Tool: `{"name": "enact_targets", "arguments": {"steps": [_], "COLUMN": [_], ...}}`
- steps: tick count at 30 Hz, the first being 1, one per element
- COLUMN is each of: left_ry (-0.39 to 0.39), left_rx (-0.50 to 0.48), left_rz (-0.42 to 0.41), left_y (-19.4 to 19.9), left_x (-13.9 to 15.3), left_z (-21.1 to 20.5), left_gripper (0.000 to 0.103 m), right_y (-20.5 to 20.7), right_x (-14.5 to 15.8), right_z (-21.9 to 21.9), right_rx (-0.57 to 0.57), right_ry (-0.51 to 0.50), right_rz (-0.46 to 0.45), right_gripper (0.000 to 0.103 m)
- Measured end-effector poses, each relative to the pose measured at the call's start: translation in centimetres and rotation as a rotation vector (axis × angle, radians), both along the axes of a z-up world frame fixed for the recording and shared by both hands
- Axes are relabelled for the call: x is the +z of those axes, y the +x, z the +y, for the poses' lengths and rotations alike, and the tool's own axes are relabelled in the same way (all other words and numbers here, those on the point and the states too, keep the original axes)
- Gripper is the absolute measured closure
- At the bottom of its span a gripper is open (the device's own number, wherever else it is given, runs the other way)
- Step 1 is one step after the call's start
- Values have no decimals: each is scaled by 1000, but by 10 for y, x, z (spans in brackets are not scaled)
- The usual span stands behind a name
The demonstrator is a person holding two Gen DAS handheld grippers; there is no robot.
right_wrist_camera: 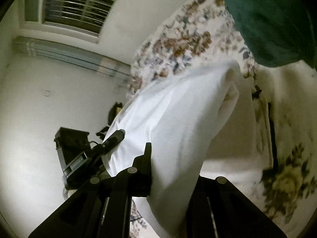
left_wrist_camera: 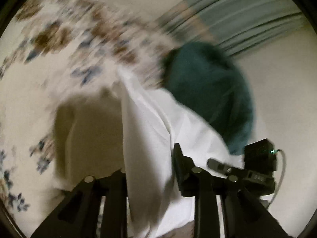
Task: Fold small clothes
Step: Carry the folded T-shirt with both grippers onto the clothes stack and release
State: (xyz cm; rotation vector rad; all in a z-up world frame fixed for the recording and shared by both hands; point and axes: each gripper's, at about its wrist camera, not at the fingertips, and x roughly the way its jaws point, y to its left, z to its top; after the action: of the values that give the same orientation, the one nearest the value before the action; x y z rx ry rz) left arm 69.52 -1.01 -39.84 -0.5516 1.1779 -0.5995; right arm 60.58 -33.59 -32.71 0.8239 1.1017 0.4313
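A white garment [left_wrist_camera: 150,130] hangs lifted above a floral bedsheet [left_wrist_camera: 49,37]. My left gripper [left_wrist_camera: 150,170] is shut on its edge; the cloth runs between the two black fingers [left_wrist_camera: 116,180]. In the right wrist view the same white garment [right_wrist_camera: 174,123] stretches up from my right gripper [right_wrist_camera: 174,178], which is shut on it. The right gripper also shows in the left wrist view [left_wrist_camera: 218,166], close beside the left one. The left gripper shows in the right wrist view [right_wrist_camera: 113,138]. The left wrist view is blurred by motion.
A dark green cloth [left_wrist_camera: 210,95] lies on the bed behind the white garment; it also shows in the right wrist view [right_wrist_camera: 267,15]. A window with bars [right_wrist_camera: 77,6] and striped curtain [left_wrist_camera: 237,19] are on the wall. The floral sheet [right_wrist_camera: 188,39] spreads around.
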Motion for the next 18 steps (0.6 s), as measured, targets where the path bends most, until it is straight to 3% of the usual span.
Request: {"name": "enact_targets", "arguments": {"steps": [2, 3, 4, 5, 6, 8, 9, 10, 13, 18], "left_ry": [151, 210, 242, 290, 336, 420, 474, 514, 623, 681], "left_rx": [19, 30, 33, 35, 44, 61, 74, 84, 101, 96], "left_rz": [56, 51, 50, 45, 28, -13, -33, -50, -95, -125], "left_y": [-8, -16, -20, -30, -37, -50, -55, -59, -70, -89], "left_x": [-32, -40, -43, -47, -47, -40, -37, -33, -21, 8], "left_z": [2, 3, 2, 2, 0, -5, -8, -10, -19, -28], "left_gripper": [76, 67, 53, 21, 7, 6, 6, 5, 3, 3], "right_y": [10, 14, 11, 6, 2, -7, -12, -18, -36, -68], "right_x": [-36, -53, -69, -77, -80, -80, -77, -74, -63, -33], "right_z": [-1, 0, -2, -5, -5, 0, 5, 14, 37, 44], "right_rx": [-11, -10, -22, -38, -48, -61, -63, -59, -38, -95], "right_ry": [-81, -137, -217, -252, -290, -408, -494, -591, -814, -935], "right_rz": [106, 162, 205, 212, 217, 227, 221, 221, 196, 175], "right_gripper": [75, 56, 39, 34, 27, 13, 3, 0, 0, 0]}}
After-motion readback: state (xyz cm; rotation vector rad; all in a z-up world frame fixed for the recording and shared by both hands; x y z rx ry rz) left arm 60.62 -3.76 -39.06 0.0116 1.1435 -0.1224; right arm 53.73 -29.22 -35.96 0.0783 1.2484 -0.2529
